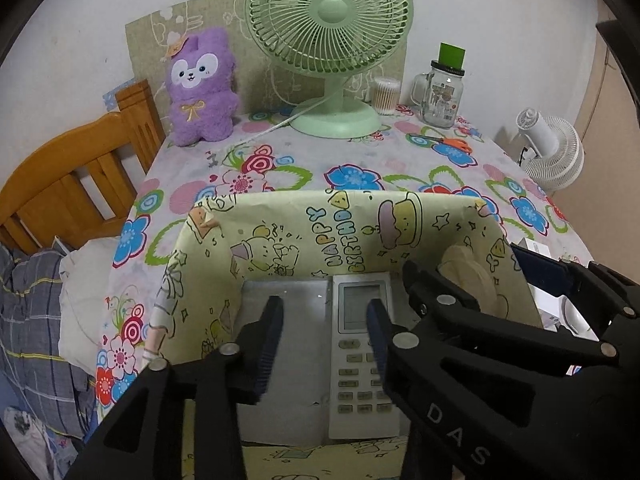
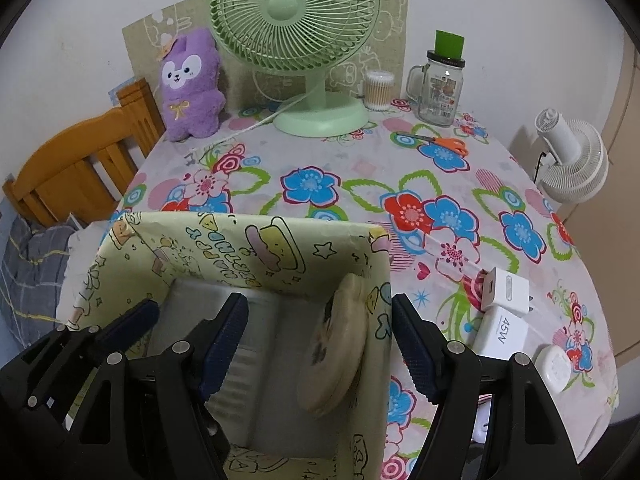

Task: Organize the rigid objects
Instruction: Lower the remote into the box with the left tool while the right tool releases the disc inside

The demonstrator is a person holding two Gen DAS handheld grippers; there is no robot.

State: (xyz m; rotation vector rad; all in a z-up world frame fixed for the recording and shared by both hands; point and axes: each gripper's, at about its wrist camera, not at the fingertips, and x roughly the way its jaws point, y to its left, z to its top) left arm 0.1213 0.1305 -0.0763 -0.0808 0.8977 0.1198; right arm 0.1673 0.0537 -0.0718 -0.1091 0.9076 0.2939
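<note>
White remote control [image 1: 362, 354] lies flat inside the yellow paper-lined box [image 1: 304, 224] on the tabletop [image 2: 360, 184] — left tongs [image 1: 326, 346] spread above it, gripping nothing; right tongs [image 2: 320, 350] spread astride the box's right wall, empty.

The right gripper [image 2: 320, 344] hangs open astride the yellow box [image 2: 248, 248] right wall, round disc [image 2: 336, 344] leaning inside it.
</note>
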